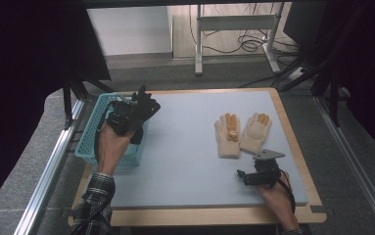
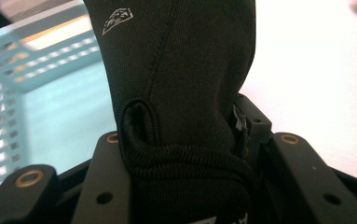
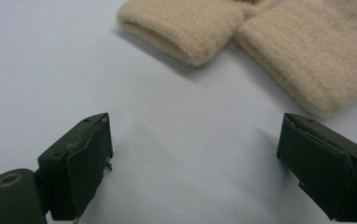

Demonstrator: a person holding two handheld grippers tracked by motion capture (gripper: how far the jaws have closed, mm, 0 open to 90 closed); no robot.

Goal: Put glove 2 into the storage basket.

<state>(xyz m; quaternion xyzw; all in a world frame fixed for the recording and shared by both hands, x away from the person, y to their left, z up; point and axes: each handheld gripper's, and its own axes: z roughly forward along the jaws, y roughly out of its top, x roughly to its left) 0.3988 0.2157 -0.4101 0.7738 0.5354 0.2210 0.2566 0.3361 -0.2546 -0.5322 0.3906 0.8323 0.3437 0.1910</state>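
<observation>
At the left of the frame a black glove [image 1: 143,105] with a small white logo sits over a turquoise lattice basket [image 1: 89,142]. Right of centre lie two cream gloves [image 1: 241,134] with orange fingertips, on a pale blue mat [image 1: 185,161] edged by light wood. The sleeve [image 1: 94,198] at lower left is dark plaid.

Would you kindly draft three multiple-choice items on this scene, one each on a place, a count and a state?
1. Where is the black glove held?
A. over the turquoise basket
B. beside the beige gloves
C. off the table

2. How many beige gloves lie on the mat?
A. one
B. two
C. three

3. How do the jaws of the right hand-held gripper stand?
A. clamped on a beige glove
B. shut on nothing
C. open with nothing between them

Answers:
1. A, the left hand-held gripper holds it above the basket at the mat's left edge.
2. B, two lie side by side.
3. C, bare mat shows between the parted jaws.
</observation>
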